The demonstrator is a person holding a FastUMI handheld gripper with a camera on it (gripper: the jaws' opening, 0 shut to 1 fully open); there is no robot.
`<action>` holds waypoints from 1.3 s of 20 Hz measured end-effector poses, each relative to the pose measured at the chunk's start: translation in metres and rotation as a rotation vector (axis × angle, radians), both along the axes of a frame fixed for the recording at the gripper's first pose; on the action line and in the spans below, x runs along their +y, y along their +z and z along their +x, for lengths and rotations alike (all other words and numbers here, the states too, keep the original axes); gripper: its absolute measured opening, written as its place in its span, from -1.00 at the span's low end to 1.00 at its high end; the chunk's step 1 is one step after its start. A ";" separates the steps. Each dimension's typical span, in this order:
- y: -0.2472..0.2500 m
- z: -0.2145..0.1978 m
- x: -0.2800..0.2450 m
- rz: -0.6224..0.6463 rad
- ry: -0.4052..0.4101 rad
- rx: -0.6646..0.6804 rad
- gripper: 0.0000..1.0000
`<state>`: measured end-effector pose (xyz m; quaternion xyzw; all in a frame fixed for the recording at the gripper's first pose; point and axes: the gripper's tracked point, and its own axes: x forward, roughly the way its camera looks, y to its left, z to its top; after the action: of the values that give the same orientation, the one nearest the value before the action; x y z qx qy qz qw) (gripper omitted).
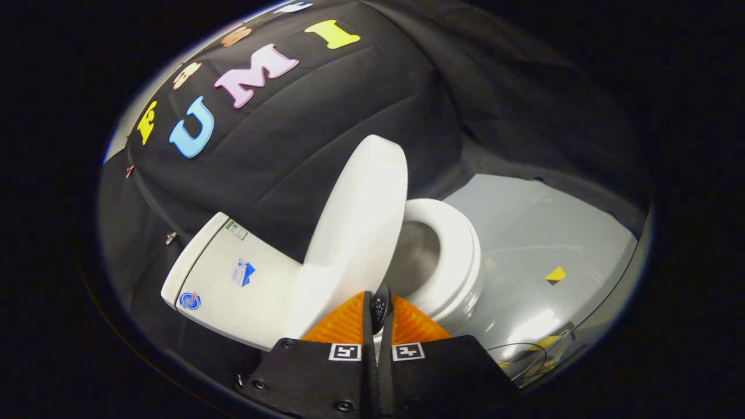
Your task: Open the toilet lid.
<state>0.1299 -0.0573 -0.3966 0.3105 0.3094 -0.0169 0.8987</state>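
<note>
Your claw [379,311] has its two fingers brought together, with no more than a thin slit between them and nothing of the toilet clamped in that slit. A small dark piece sits right at the tips; you cannot tell from here whether it belongs to the claw or is pinched by it.

The toilet lid [355,233] is raised off the seat, standing tilted, roughly halfway up, and it lies just ahead of your fingertips. Whether the tips touch its lower edge is hard to tell, since the fingers cover that spot. The seat [451,256] lies flat on the bowl on the far side of the lid from the tank, and the hollow of the bowl shows between lid and seat. The tank [233,279] sits behind the lid, against the black cloth wall [291,157], and carries a few small stickers on its top and side.

The toilet stands on a glossy grey floor [553,233]. A small yellow marker [556,274] lies on the floor well apart from the bowl, and thin cables [524,355] curl near the floor's edge closest to you.
</note>
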 end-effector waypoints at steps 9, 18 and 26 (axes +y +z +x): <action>0.069 0.005 0.051 -0.197 0.056 -0.048 -0.91; 0.127 0.008 0.127 -0.315 0.151 -0.127 -0.91; 0.152 0.009 0.203 -0.356 0.265 -0.212 -0.90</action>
<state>0.1387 0.1454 -0.2446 0.1040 0.2437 0.0796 0.9610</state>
